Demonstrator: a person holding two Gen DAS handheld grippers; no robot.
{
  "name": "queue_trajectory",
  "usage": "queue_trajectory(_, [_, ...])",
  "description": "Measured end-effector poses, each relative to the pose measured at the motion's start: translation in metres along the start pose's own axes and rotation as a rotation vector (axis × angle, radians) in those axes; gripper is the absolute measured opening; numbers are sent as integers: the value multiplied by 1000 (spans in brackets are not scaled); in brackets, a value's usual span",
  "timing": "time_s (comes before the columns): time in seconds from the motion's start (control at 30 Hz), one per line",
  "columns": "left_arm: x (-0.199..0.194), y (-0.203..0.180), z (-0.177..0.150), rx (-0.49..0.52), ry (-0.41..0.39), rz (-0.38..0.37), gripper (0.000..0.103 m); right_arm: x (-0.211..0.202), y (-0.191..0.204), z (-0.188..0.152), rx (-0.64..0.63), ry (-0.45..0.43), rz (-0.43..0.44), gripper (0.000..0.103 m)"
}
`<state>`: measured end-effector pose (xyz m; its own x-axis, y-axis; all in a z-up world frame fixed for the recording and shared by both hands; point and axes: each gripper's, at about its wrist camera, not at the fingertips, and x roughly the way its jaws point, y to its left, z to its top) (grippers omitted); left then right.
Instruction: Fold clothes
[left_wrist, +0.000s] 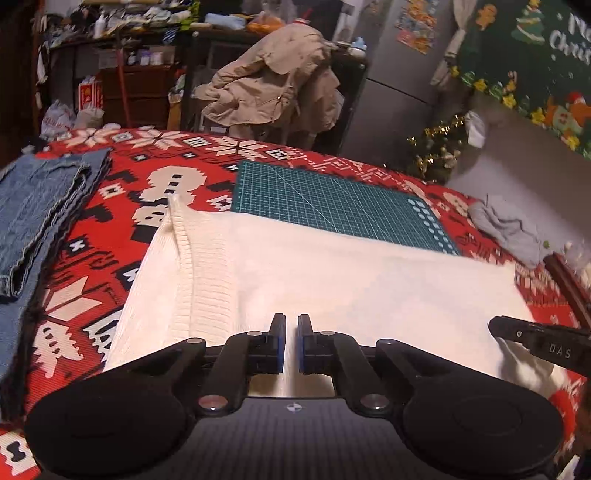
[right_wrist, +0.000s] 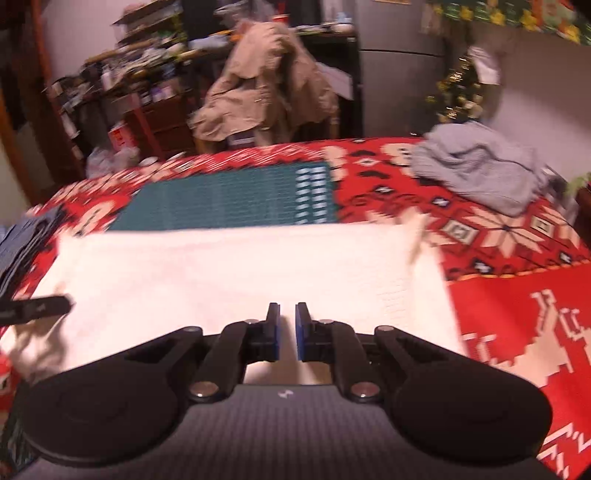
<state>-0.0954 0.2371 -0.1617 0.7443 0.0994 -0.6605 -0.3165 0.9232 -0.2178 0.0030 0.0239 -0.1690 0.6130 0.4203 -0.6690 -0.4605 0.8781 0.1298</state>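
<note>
A white knit sweater (left_wrist: 332, 266) (right_wrist: 221, 269) lies folded flat on the red patterned tablecloth (left_wrist: 122, 166), its ribbed band (left_wrist: 199, 277) running along its left side. My left gripper (left_wrist: 291, 319) hovers over the sweater's near edge, its blue pads almost together and nothing between them. My right gripper (right_wrist: 287, 308) hangs the same way over the near edge further right, with only a thin slit between its pads. Each gripper shows in the other's view: the right gripper (left_wrist: 495, 326) over the near right corner, the left gripper (right_wrist: 62, 304) at the left. The right wrist view is motion-blurred.
A green cutting mat (left_wrist: 332, 199) (right_wrist: 229, 203) lies just beyond the sweater. Folded blue jeans (left_wrist: 37, 214) sit at the left, and a crumpled grey garment (left_wrist: 506, 229) (right_wrist: 480, 170) at the far right. Behind the table, a beige jacket (left_wrist: 277, 85) hangs over a chair.
</note>
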Motion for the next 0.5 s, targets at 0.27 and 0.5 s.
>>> queue_trajectory(0.27, [-20,31,-9,-41,9,-9,2,-18,-29,-12,40,15,-66,6])
queue_trajectory(0.5, [-29,32,-14,-47,17,-10,3,-33,-43,-18,58,26,-86,10])
